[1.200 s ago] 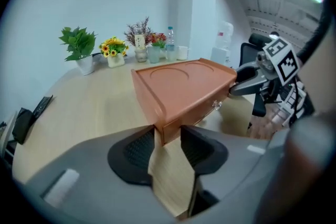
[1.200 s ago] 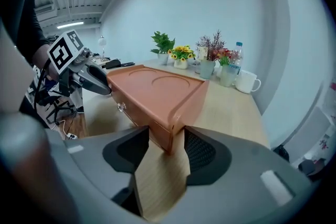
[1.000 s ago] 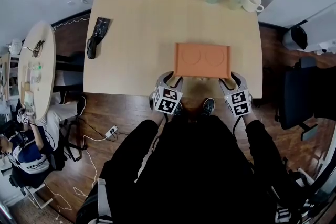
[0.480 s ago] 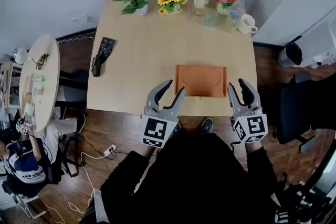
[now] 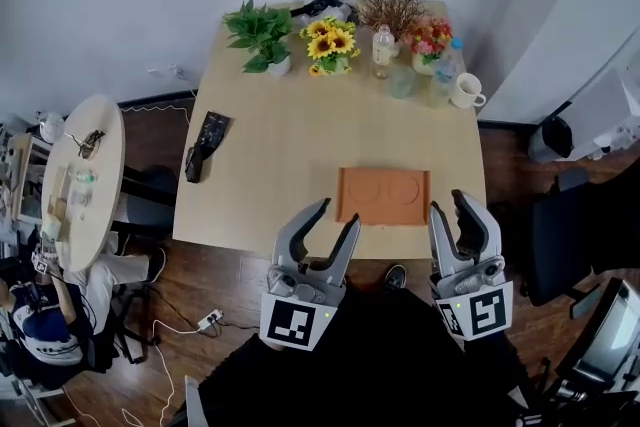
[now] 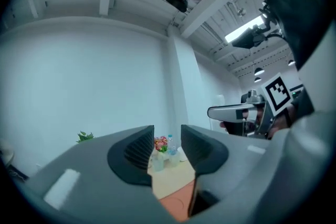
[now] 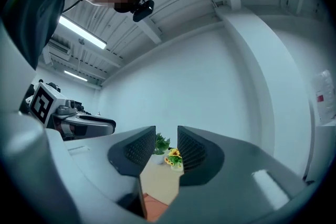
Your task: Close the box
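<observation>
The orange box (image 5: 383,196) lies flat near the front edge of the wooden table (image 5: 280,165), with its lid down and two round marks on top. My left gripper (image 5: 337,213) hangs in the air in front of the box's left corner, jaws apart and empty. My right gripper (image 5: 450,203) hovers off the box's right corner; its jaws are closing with nothing between them. In the left gripper view the gripper (image 6: 163,147) looks over the box (image 6: 176,204) at the far flowers. In the right gripper view the gripper (image 7: 159,147) frames the sunflowers (image 7: 173,157).
Along the table's far edge stand a green plant (image 5: 262,35), sunflowers (image 5: 330,43), a bottle (image 5: 381,50), a glass (image 5: 402,82) and a white mug (image 5: 466,91). A black object (image 5: 203,143) lies at the left edge. A round side table (image 5: 85,180) and a seated person are at left.
Both grippers have lifted off the box's front corners and pulled back toward me. The right jaws have narrowed. The head view has drawn back, so the table looks smaller.
</observation>
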A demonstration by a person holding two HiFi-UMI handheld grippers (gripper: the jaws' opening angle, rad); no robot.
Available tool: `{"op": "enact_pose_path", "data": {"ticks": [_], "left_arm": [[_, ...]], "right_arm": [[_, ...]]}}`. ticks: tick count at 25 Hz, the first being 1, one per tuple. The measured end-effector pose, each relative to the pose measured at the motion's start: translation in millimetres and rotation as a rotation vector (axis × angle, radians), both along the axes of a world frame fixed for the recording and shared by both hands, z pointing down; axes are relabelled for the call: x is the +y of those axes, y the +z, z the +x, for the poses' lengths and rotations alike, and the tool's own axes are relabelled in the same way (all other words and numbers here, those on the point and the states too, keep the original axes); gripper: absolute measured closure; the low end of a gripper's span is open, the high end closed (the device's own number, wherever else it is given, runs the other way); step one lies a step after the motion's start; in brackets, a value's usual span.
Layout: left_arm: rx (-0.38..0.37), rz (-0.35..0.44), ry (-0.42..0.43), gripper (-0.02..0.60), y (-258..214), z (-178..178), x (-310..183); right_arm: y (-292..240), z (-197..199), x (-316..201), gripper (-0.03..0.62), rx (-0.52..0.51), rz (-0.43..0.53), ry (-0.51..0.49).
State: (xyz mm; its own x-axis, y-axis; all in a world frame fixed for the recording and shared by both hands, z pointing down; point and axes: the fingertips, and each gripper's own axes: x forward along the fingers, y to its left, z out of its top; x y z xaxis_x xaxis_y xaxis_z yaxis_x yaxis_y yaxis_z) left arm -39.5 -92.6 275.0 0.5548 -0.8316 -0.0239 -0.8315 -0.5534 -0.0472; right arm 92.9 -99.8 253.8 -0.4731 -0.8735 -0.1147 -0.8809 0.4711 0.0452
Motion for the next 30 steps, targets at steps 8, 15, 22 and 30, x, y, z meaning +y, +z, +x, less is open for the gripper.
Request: {"op": "enact_pose_path", "data": {"ticks": [8, 15, 22, 30], "left_arm": [[0.001, 0.001, 0.03, 0.439, -7, 4, 18], [-0.006, 0.002, 0.02, 0.439, -6, 5, 27], [-0.021, 0.001, 0.043, 0.439, -6, 11, 30], [-0.027, -0.005, 0.049, 0.439, -5, 14, 31]], "right_arm": [[1, -16, 18, 0.464, 0.015, -0.005, -0.048], [6, -16, 29, 0.464, 0.014, -0.009, -0.051], [4, -15, 31, 0.464, 0.015, -0.009, -0.053], [4, -14, 34, 0.465, 0.017, -0.01, -0.057]]}}
